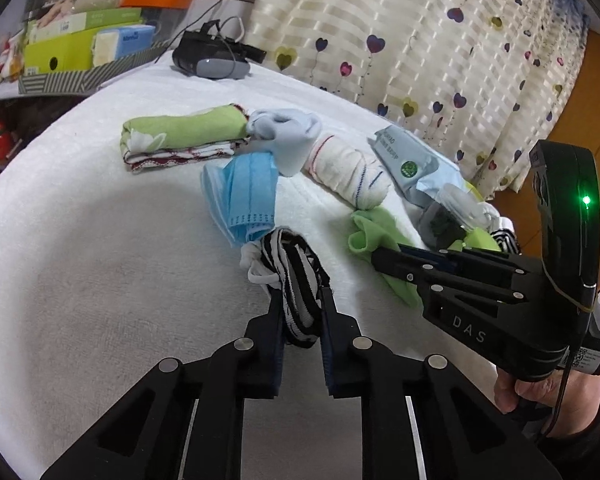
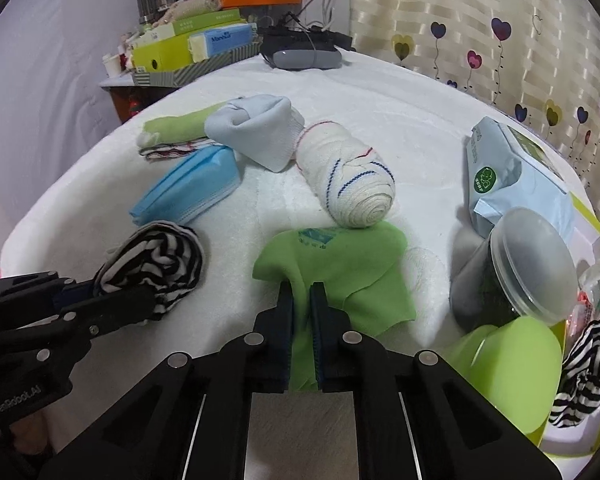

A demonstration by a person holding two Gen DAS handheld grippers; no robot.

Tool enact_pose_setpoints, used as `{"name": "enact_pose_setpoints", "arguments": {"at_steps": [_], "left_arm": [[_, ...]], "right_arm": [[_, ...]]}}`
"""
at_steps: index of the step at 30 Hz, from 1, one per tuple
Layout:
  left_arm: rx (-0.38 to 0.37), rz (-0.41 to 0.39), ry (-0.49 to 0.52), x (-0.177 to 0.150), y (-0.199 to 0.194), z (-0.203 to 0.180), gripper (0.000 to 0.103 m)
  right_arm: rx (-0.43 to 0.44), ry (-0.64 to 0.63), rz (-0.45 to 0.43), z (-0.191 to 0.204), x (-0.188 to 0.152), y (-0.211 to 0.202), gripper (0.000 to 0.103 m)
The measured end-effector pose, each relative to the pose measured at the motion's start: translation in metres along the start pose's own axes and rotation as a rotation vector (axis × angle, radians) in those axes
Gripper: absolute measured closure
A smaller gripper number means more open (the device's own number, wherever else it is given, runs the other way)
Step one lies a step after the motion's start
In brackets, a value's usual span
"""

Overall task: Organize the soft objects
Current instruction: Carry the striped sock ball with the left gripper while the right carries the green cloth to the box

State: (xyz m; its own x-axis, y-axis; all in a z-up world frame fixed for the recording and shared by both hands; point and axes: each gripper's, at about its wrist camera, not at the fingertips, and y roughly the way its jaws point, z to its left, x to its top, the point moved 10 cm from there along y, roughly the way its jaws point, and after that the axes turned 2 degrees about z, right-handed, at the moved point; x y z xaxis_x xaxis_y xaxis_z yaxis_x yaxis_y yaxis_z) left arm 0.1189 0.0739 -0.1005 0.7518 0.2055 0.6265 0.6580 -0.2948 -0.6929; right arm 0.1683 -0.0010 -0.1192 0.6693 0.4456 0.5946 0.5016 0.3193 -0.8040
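My left gripper (image 1: 300, 292) is shut on a black-and-white striped sock bundle (image 1: 290, 276) resting on the white towel-covered table (image 1: 100, 260); the bundle also shows in the right wrist view (image 2: 156, 264). My right gripper (image 2: 301, 292) is shut on a green cloth (image 2: 340, 272), which also shows in the left wrist view (image 1: 374, 232). Beyond lie a blue face mask stack (image 2: 188, 188), a rolled white cloth (image 2: 348, 184), a pale blue sock (image 2: 260, 132) and a folded green towel (image 1: 180, 136).
A wipes pack (image 2: 504, 172), a lidded jar (image 2: 512, 268), a green bowl (image 2: 508, 364) and another striped sock (image 2: 584, 372) sit in a tray at right. A VR headset (image 2: 304, 54) lies at the back. Boxes (image 2: 188, 48) stand back left. A curtain (image 2: 480, 20) hangs behind.
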Motion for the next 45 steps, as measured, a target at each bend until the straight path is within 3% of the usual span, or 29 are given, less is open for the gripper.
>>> {"name": "enact_pose_setpoints", "arguments": {"at_steps": [8,10,16,20,27,29,31,34,45], "left_arm": [[0.002,-0.015,0.013,-0.005,-0.017,-0.002,0.086],[0.032,-0.015,0.004,-0.008,-0.021,0.006,0.073],[0.093,-0.064,0.018,-0.007,-0.040,0.014,0.061],[0.089,-0.082,0.107,-0.001,-0.036,-0.005,0.059],[0.141,-0.031,0.208,-0.005,-0.009,-0.015,0.059],[0.153,-0.014,0.226,-0.007,-0.004,-0.017,0.060],[0.174,-0.004,0.246,-0.007,0.000,-0.019,0.077],[0.193,-0.007,0.252,-0.007,0.002,-0.017,0.091],[0.138,-0.095,0.186,0.005,-0.033,-0.023,0.095]], "right_arm": [[0.056,-0.007,-0.047,0.012,-0.005,-0.022,0.095],[0.067,-0.010,-0.054,0.015,-0.007,-0.027,0.095],[0.085,-0.009,-0.068,0.018,-0.012,-0.033,0.095],[0.093,-0.007,-0.088,0.019,-0.011,-0.041,0.095],[0.098,0.006,-0.131,0.014,-0.012,-0.059,0.095],[0.101,0.010,-0.141,0.013,-0.012,-0.062,0.095],[0.104,0.014,-0.147,0.012,-0.012,-0.064,0.095],[0.109,0.021,-0.150,0.010,-0.014,-0.066,0.095],[0.133,0.033,-0.203,0.007,-0.016,-0.087,0.095]]}}
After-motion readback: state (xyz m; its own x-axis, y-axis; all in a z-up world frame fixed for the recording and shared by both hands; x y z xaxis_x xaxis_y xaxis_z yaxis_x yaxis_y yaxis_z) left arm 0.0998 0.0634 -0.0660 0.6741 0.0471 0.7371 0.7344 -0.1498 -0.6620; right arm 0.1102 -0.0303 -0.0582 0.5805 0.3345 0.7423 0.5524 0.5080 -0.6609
